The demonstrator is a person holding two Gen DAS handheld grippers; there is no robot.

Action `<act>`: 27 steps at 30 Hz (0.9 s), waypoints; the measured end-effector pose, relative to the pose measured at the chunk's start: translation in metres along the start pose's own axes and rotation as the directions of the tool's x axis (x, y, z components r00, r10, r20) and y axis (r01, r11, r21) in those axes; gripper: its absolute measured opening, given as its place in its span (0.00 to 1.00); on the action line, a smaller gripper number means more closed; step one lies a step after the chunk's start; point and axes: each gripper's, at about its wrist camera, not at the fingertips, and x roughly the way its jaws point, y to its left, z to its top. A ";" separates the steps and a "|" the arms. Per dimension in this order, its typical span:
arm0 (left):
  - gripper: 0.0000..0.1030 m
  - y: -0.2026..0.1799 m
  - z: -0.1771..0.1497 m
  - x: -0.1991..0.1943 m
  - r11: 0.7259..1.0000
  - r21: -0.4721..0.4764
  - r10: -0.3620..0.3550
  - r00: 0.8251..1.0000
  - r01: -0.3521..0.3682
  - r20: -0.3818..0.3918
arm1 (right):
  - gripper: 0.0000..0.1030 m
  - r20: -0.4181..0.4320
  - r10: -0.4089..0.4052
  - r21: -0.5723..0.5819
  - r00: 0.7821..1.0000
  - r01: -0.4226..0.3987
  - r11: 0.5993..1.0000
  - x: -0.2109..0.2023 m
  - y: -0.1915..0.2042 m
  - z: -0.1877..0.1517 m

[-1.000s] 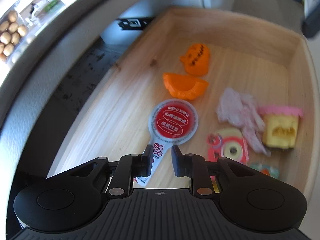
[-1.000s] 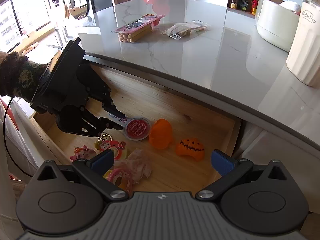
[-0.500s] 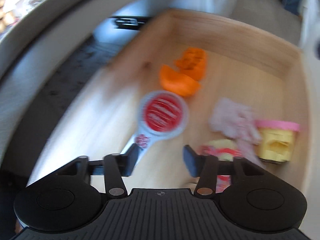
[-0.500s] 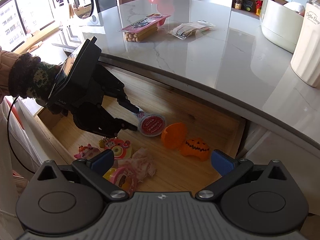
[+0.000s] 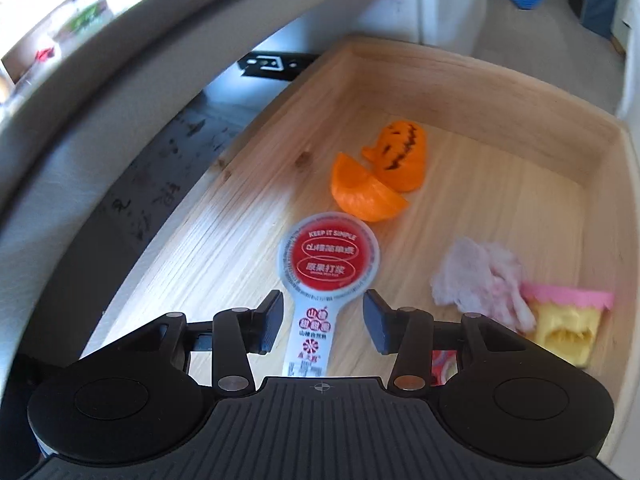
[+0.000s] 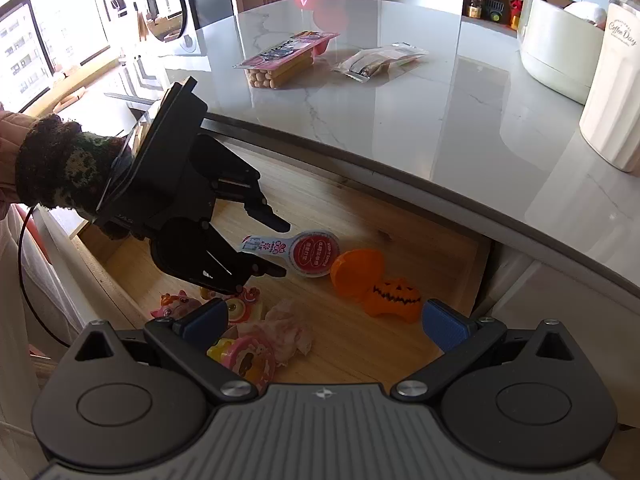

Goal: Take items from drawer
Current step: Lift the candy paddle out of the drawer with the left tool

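A wooden drawer (image 5: 480, 92) stands pulled out from under the counter. On its floor lies a white paddle-shaped snack pack with a red round lid (image 5: 329, 264), its handle toward me. My left gripper (image 5: 322, 312) straddles that handle; its jaws are closing, with the pads clear of it on both sides. Beyond the pack lie a plain orange pumpkin half (image 5: 362, 196) and a carved-face half (image 5: 400, 156), touching each other. The right wrist view shows the left gripper (image 6: 280, 249) low over the pack (image 6: 308, 252). My right gripper (image 6: 326, 320) hovers open and empty above the drawer's near side.
A crumpled pink wrapper (image 5: 476, 276) and a yellow toy with a pink rim (image 5: 564, 320) lie at the drawer's right. A pink pig toy (image 6: 176, 304) and a camera toy (image 6: 240, 308) are near the front. The marble counter (image 6: 400, 120) carries two snack packs and white containers.
The left gripper's jaws spread from nearly shut to wide and it moved deeper into the drawer along the pack's handle. The pack slid forward and pushed the plain orange half against the carved one.
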 end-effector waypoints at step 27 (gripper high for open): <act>0.26 0.011 -0.094 -0.196 0.933 -0.350 0.123 0.987 -0.081 0.099 | 1.00 -0.091 0.059 -0.075 0.994 -0.066 0.995 0.018 0.053 0.050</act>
